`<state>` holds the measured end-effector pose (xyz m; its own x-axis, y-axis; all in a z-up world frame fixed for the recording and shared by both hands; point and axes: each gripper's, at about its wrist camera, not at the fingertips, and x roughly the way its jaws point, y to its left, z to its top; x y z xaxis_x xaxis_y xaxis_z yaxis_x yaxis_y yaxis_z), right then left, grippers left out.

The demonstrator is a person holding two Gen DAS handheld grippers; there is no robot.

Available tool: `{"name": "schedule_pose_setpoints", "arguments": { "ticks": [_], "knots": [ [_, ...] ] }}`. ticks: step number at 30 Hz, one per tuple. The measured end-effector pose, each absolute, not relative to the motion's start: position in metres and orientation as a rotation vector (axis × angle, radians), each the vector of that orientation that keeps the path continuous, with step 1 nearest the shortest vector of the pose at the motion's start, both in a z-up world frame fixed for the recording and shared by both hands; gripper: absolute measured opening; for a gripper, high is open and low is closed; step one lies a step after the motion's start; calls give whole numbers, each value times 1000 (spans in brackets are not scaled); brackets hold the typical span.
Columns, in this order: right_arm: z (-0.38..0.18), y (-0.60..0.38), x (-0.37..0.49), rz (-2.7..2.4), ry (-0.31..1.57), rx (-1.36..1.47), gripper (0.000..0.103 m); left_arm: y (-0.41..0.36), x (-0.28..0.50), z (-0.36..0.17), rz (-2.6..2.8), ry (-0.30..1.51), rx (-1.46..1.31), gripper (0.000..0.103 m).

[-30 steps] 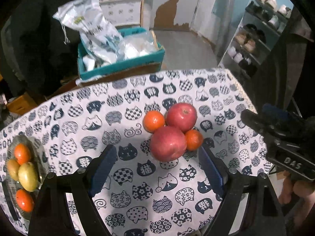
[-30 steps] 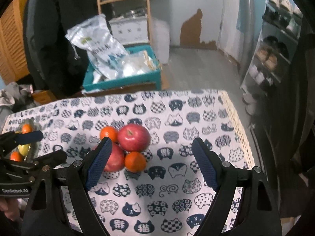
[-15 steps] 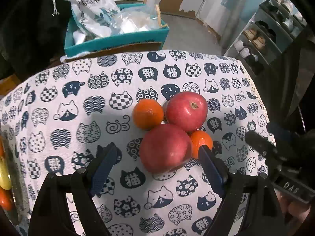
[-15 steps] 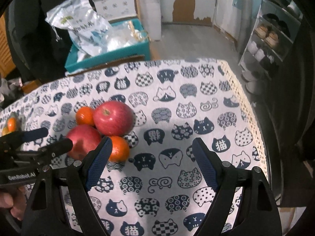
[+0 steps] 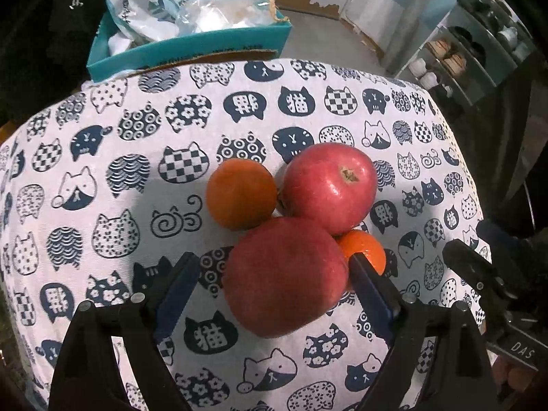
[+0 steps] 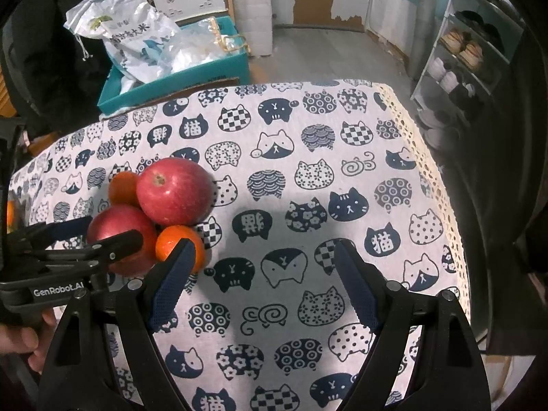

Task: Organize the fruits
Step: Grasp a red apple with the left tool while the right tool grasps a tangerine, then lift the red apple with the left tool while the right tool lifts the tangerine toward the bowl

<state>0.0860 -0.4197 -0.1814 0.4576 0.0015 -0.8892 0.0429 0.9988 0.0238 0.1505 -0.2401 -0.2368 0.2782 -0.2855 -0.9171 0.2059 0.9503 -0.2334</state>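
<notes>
Two red apples and two oranges huddle together on the cat-print tablecloth. The near apple lies between the fingers of my left gripper, whose jaws are opening. A gap shows at the left pad, and the right pad is close against the apple. Behind it are the far apple, a larger orange and a small orange. My right gripper hovers open over bare cloth to the right of the cluster. Its left finger is just beside the small orange.
A teal box of plastic bags stands beyond the table's far edge. A shoe rack is at the right. The cloth's lace edge marks the table's right side. A sliver of orange fruit shows at the far left.
Both grippers have come down toward the table. The left one closed in on the fruit cluster, so the near apple now sits between its fingers. The fruit plate has left its view.
</notes>
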Motion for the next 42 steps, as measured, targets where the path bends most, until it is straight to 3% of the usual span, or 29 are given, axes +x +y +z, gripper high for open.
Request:
{"name": "schedule_pose_setpoints", "arguments": {
  "ticks": [5, 30, 36, 38, 42],
  "knots": [
    [-186, -421, 88, -31, 1105, 43, 82, -241, 149, -246, -396, 1250, -122, 76],
    [-237, -368, 116, 198, 1190, 86, 81, -184, 127, -236, -300, 1216, -20, 76],
    [-251, -358, 120, 211, 1222, 41, 62, -179, 123, -234, -299, 1213, -16, 76],
    [-250, -355, 122, 223, 1215, 33, 48, -178, 122, -233, -299, 1210, -15, 76],
    [-245, -351, 122, 211, 1210, 5, 46, -175, 119, -226, -301, 1201, -17, 76]
  ]
}}
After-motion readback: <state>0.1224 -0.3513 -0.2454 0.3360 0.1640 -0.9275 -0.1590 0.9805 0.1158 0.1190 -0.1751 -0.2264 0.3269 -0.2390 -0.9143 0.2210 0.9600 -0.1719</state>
